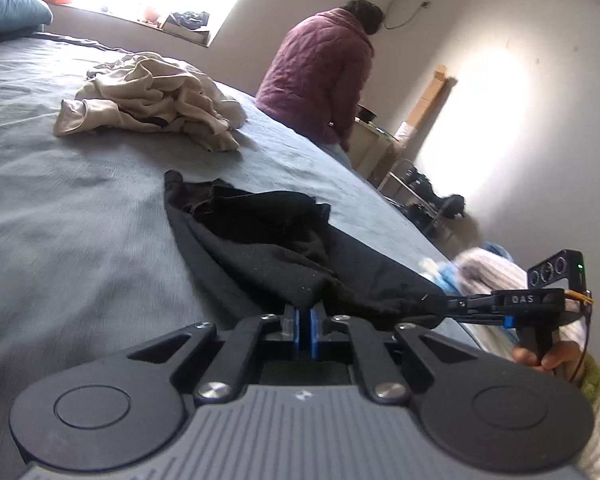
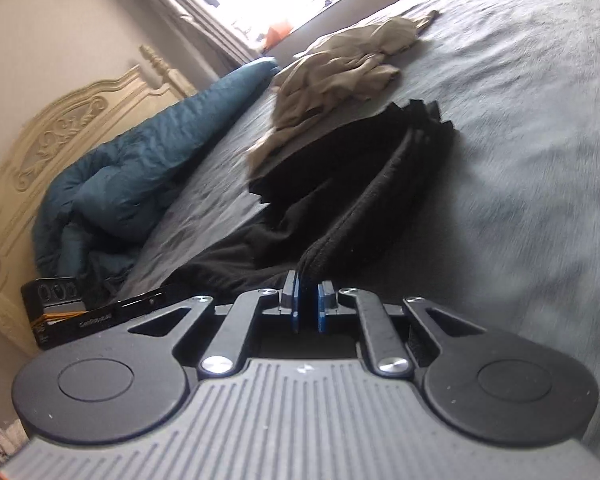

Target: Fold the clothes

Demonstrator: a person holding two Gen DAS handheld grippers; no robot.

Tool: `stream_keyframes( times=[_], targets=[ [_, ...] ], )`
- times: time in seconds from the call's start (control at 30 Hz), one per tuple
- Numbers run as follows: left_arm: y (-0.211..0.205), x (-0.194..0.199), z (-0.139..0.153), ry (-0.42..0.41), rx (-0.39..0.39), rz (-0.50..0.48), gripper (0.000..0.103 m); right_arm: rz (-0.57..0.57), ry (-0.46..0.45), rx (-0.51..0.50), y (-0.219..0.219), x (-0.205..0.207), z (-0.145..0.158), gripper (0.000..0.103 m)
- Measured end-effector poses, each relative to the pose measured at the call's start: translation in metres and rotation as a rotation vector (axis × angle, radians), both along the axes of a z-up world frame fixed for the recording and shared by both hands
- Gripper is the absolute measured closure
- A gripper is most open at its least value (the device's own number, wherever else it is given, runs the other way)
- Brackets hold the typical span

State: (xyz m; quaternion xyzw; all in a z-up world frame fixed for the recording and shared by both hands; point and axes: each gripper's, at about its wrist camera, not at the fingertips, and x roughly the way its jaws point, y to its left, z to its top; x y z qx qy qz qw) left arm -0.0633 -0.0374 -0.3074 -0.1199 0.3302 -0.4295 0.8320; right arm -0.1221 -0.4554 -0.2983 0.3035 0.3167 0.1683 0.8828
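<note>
**Left wrist view: both grippers clamped on one edge of the black garment**

Left gripper (image 1: 302, 322) is clenched on a bunched edge of the black garment (image 1: 260, 236); blue pads nearly together with cloth pinched between them

Right gripper (image 2: 309, 307) is likewise clenched on a thick seamed edge of the same garment (image 2: 340, 184). It also shows in the left view at the right (image 1: 456, 303), gripping the same near edge, just beside the left one along it

Garment lies on the bed (image 1: 60, 208) close to its near edge, and from both grippers it runs forward, long axis pointing away towards the middle of the bed. Far end is crumpled, layers stacked unevenly, not flat

Beige garment (image 1: 152, 100) sits in a loose heap further in, towards the window side, just beyond the black one's far end; right view shows them close, contact unclear

Judgement: both hands equally near, since both already hold the near edge. Any spreading or fold turns on that edge being drawn apart crosswise, with the body trailing straight ahead

Person in a maroon jacket (image 1: 320, 76) stands past the far edge of the bed
</note>
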Motion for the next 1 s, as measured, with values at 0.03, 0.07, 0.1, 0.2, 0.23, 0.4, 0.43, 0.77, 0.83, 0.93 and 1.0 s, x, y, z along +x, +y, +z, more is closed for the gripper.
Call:
stream_keyframes(
  times=[0.03,0.07,0.1,0.2,0.23,0.4,0.43,0.77,0.83,0.93,1.0],
  targets=[
    [0.009,-0.016,0.002,0.000,-0.003,-0.005,0.098,0.006,0.001,0.007,0.006,-0.014,0.001,0.096],
    [0.018,-0.034,0.004,0.002,-0.005,-0.008,0.097,0.012,0.003,0.014,0.012,-0.028,0.001,0.096],
    [0.028,-0.053,0.005,0.008,-0.007,-0.008,0.097,0.021,0.008,0.025,0.018,-0.043,0.000,0.096],
    [0.056,-0.106,0.000,0.050,-0.010,-0.013,0.097,0.050,0.035,0.046,0.041,-0.093,-0.007,0.096],
    [0.064,-0.124,-0.003,0.064,-0.005,-0.014,0.097,0.059,0.047,0.050,0.049,-0.110,-0.010,0.096],
    [0.098,-0.189,-0.025,0.129,0.022,0.003,0.097,0.070,0.076,0.096,0.080,-0.185,-0.028,0.096],
    [0.101,-0.196,-0.031,0.130,0.038,0.007,0.096,0.062,0.085,0.115,0.083,-0.196,-0.033,0.096],
    [0.130,-0.184,-0.014,0.018,-0.003,0.106,0.060,0.047,0.066,-0.200,0.101,-0.221,0.005,0.072],
    [0.124,-0.177,-0.010,-0.015,-0.004,0.119,0.056,0.067,-0.031,-0.302,0.111,-0.217,0.032,0.057],
    [0.107,-0.159,-0.013,-0.051,0.023,0.136,0.049,0.134,-0.155,-0.435,0.135,-0.190,0.052,0.048],
    [0.094,-0.148,-0.018,-0.059,0.043,0.138,0.049,0.195,-0.183,-0.501,0.151,-0.170,0.051,0.044]
  ],
)
